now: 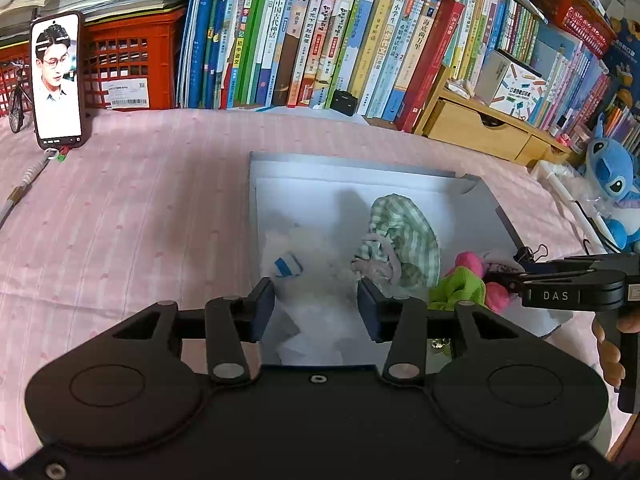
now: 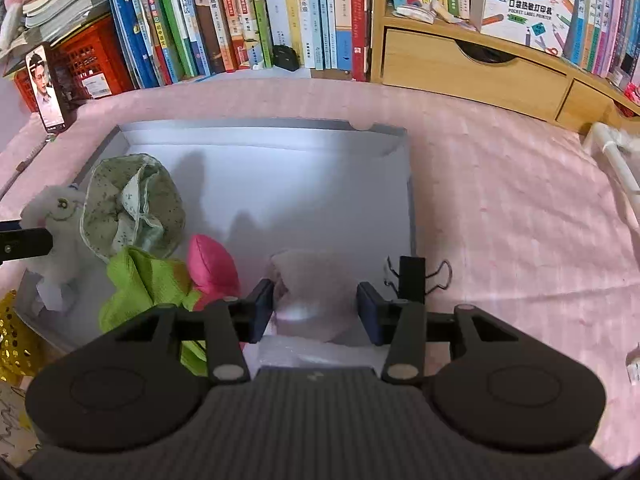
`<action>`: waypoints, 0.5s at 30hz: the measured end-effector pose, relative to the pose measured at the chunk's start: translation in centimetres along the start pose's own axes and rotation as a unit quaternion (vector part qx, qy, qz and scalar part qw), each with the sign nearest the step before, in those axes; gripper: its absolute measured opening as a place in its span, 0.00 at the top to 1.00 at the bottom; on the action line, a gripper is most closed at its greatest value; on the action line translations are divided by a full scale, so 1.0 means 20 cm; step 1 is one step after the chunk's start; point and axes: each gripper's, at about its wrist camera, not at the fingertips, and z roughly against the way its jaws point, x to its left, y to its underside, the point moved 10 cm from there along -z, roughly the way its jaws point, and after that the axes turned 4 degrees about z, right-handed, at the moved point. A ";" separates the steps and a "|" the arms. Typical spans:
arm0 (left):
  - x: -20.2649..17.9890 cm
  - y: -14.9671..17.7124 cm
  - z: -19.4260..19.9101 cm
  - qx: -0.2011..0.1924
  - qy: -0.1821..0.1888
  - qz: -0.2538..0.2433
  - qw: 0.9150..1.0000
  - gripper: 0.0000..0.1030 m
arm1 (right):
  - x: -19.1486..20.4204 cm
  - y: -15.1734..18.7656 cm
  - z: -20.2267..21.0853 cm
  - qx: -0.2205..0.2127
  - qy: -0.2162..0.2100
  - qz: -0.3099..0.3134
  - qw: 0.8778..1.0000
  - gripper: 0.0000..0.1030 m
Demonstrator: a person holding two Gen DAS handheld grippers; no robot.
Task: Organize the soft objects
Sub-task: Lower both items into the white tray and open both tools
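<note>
right gripper [image 1: 500, 276] reads "das"; box [image 2: 528, 4] reads "pocket label printer".

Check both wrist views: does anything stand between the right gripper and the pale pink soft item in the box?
Nothing visible does. The right gripper is open, with the pale pink soft item directly between its fingers inside the grey box. The pink and green plush lies off to the side, not in between.
</note>
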 end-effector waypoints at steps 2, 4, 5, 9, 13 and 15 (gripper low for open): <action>0.00 0.00 0.01 -0.001 0.001 0.001 1.000 0.53 | 0.00 0.00 0.01 -0.004 -0.001 -0.001 1.000 0.39; 0.00 0.00 0.03 -0.003 0.003 0.002 1.000 0.48 | 0.00 0.00 0.03 -0.011 -0.004 -0.002 1.000 0.36; -0.01 0.00 0.04 -0.006 0.003 0.001 1.000 0.45 | 0.01 -0.01 0.04 -0.015 -0.005 -0.003 1.000 0.34; 0.00 0.00 0.09 -0.018 0.003 0.001 1.000 0.35 | 0.01 -0.03 0.10 -0.034 -0.014 -0.007 0.999 0.28; 0.01 0.00 0.16 -0.035 0.005 0.001 0.999 0.28 | 0.01 -0.04 0.18 -0.055 -0.019 -0.010 0.998 0.22; 0.02 0.01 0.19 -0.042 0.006 0.001 0.999 0.26 | 0.01 -0.04 0.22 -0.069 -0.019 -0.007 0.997 0.20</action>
